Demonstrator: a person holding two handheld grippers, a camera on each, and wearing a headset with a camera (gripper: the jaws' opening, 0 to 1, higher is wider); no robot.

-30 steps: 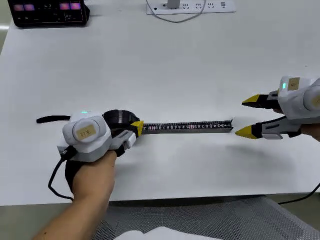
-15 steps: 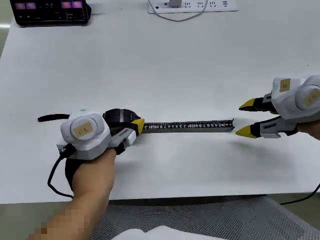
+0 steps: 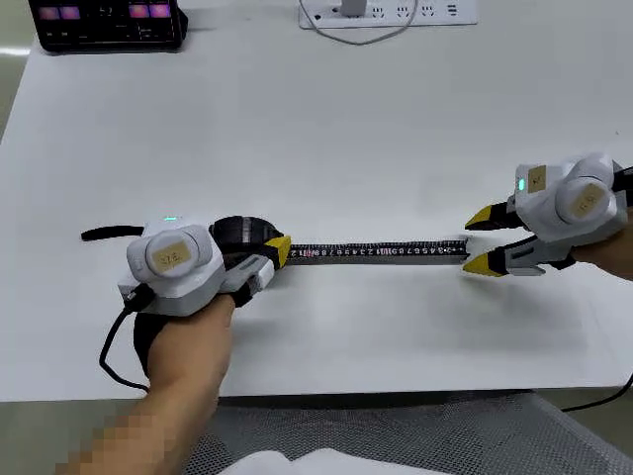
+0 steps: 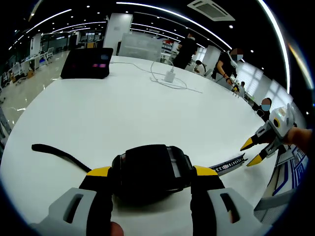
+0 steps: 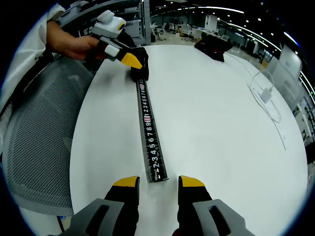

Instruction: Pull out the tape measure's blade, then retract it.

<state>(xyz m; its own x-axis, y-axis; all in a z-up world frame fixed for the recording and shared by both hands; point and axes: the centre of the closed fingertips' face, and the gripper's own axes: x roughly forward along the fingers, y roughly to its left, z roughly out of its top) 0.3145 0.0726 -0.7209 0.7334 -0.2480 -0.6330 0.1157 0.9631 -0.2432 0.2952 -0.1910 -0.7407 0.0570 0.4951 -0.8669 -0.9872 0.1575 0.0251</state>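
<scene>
My left claw (image 3: 259, 255) is pinching the tape measure (image 3: 237, 234). In the left gripper view its two yellow-tipped jaws press on either side of the black case (image 4: 150, 164), which sits flat on the white worktop (image 3: 356, 139) near its front edge. A black strap (image 3: 109, 234) trails from the case, on the side away from the blade, and lies loose on the surface.

The blade (image 3: 381, 251) is drawn out and lies flat, running straight from the case toward my right claw (image 3: 479, 240). That claw is spread and holds nothing. In the right gripper view the blade (image 5: 150, 132) stops just ahead of the right claw (image 5: 158, 183), and its end sits in line with the gap between the jaws, a little nearer the left-hand one. I see a thin strip of bare worktop between the end and the jaw tips, so they look apart, not touching. From the head view the blade's end lies level with the two yellow tips, one to each side.

A white power strip (image 3: 391, 10) sits at the far edge, well away from the work.
</scene>
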